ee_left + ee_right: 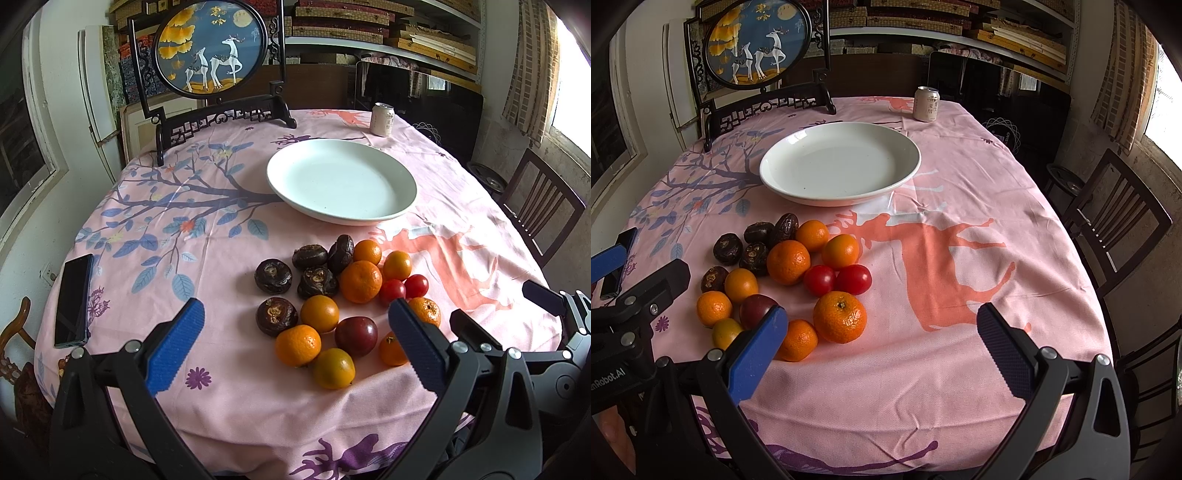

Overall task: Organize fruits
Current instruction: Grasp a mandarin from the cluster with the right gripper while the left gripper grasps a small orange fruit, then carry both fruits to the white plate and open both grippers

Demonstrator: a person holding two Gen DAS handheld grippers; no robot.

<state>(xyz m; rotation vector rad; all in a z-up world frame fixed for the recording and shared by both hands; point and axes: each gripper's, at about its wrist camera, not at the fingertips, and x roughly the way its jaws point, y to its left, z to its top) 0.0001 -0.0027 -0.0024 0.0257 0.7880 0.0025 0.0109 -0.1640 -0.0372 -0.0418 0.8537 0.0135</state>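
A pile of fruit lies on the pink tablecloth: several oranges (360, 281) (840, 316), several dark brown wrinkled fruits (273, 276) (728, 249), two red tomatoes (392, 290) (853, 279) and a dark red plum (356, 335) (756, 310). An empty white plate (341, 181) (840, 162) sits behind the pile. My left gripper (295, 317) is open and empty, hovering over the near side of the pile. My right gripper (881, 325) is open and empty, just right of the pile, with its left finger (757, 350) over the near fruits.
A drink can (382, 119) (926, 103) stands at the far edge. A framed round deer picture (210, 48) (753, 40) stands at the back left. A black phone (74, 300) lies at the left edge. A wooden chair (1108, 218) stands to the right.
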